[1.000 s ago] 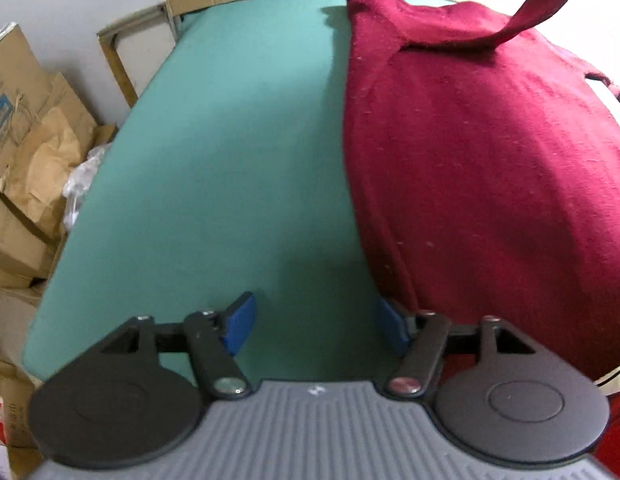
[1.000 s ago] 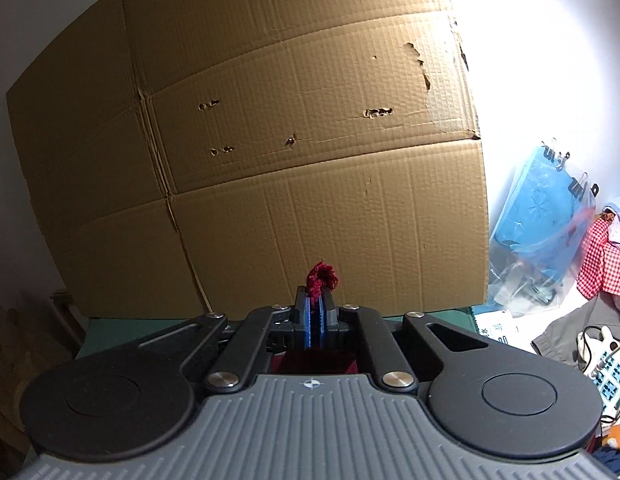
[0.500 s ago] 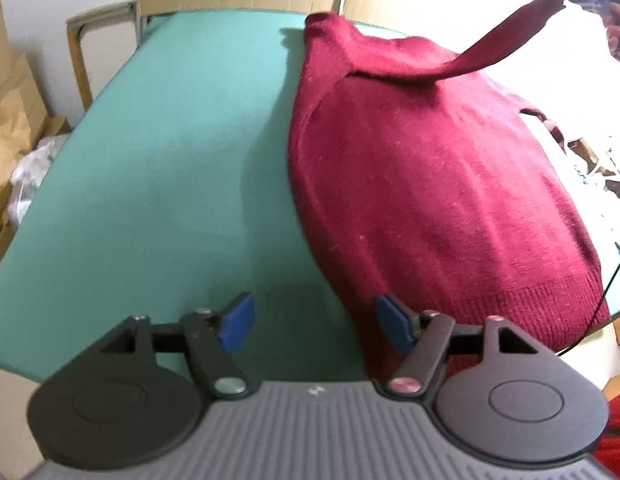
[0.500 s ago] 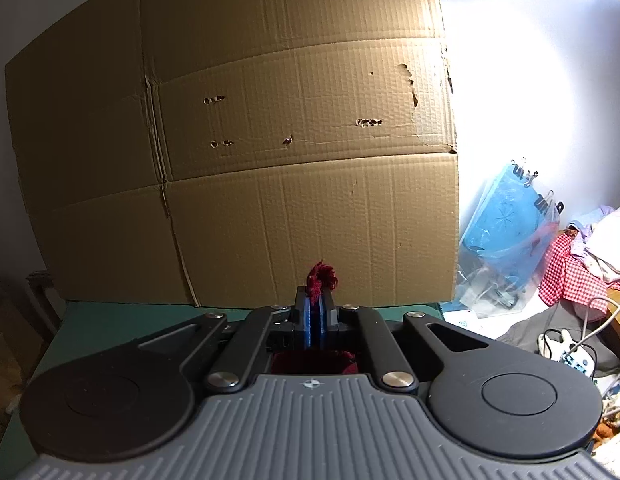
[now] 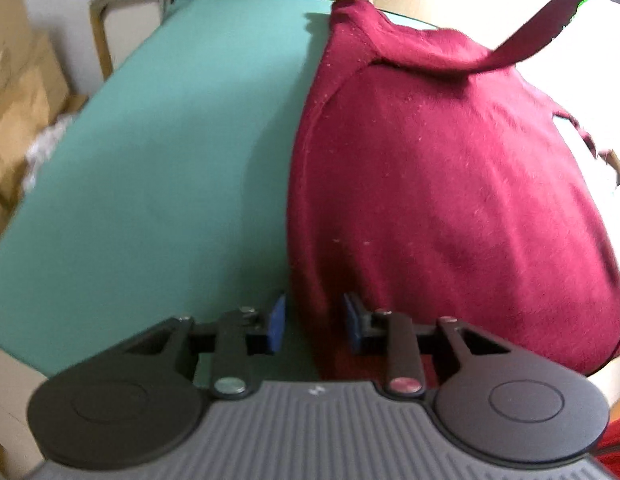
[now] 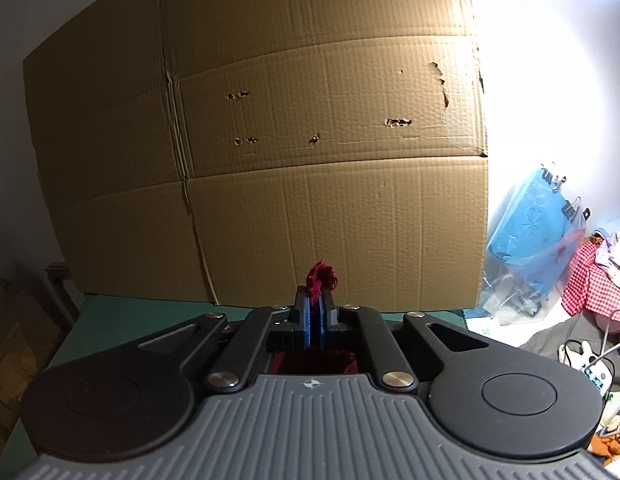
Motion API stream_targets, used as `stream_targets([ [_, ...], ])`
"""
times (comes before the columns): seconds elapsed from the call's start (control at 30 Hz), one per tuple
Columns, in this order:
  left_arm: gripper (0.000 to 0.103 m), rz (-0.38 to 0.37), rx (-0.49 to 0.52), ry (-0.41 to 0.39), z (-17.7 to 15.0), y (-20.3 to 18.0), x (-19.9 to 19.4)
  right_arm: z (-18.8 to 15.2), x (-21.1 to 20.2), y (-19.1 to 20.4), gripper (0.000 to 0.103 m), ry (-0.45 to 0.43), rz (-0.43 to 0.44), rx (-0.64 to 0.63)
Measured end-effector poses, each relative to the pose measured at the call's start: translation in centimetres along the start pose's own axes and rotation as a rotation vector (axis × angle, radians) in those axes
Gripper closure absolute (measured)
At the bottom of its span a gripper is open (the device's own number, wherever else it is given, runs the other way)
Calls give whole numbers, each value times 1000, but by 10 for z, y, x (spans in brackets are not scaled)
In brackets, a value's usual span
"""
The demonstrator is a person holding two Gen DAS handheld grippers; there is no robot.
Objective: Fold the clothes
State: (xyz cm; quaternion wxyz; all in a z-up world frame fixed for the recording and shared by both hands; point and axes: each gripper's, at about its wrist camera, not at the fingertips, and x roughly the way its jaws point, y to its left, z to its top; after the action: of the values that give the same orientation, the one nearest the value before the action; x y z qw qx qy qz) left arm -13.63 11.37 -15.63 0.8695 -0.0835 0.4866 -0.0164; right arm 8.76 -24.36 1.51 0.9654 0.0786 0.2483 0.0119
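1. On the green worktop [image 5: 158, 152]: one dark red sweater [image 5: 449, 184], spread flat over the right part, hem at the near edge, shoulders at the far end.
2. Sleeve [image 5: 525, 46] of the same sweater: lifted off the body, stretched up and away to the far right.
3. Left claw [image 5: 314, 322]: at the near left edge of the sweater, blue pads [image 5: 277, 322] either side of the sweater's side edge. Jaws are closing; a gap shows between the pads and the cloth, so no grip yet.
4. Right claw [image 6: 314, 314]: clenched on a tuft of the dark red knit [image 6: 321, 276], which sticks out past the fingertips; more red cloth shows below, behind the pads.
5. Cardboard sheet [image 6: 270, 152]: large, creased, with small tears, standing upright at the far edge of the worktop.
6. Clear bag with blue contents [image 6: 529, 236]: right of the cardboard, against the wall.
7. Red-and-white checked cloth [image 6: 589, 284]: far right, beside the bag, among other piled items.
8. Cardboard boxes [image 5: 26, 92]: stacked left of the worktop.
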Motion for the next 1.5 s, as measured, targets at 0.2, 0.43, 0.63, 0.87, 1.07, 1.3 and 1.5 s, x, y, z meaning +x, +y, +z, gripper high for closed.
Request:
stream_targets([
  [0.2,102,74,-112,-38,1,-10,-10,9,23,-7,98,22,47,-18],
  [0.43,102,138,24,-139,5,-69,-43,37,19,-25,98,-92,135,100],
  [0.63,102,115,203,-118,-3,-117,-42,54,1,-62,98,-187,120,153],
  [0.87,102,87,338,9,-17,-151,-4,38,24,-108,98,-127,9,173],
  [1.07,99,95,350,62,-22,-150,6,7,38,-128,98,-65,-61,162],
  [1.3,96,55,336,66,-24,-158,3,-6,40,-157,98,-54,-124,207],
  [1.5,80,0,287,48,-31,-144,-17,-6,53,-155,98,-14,-130,183],
])
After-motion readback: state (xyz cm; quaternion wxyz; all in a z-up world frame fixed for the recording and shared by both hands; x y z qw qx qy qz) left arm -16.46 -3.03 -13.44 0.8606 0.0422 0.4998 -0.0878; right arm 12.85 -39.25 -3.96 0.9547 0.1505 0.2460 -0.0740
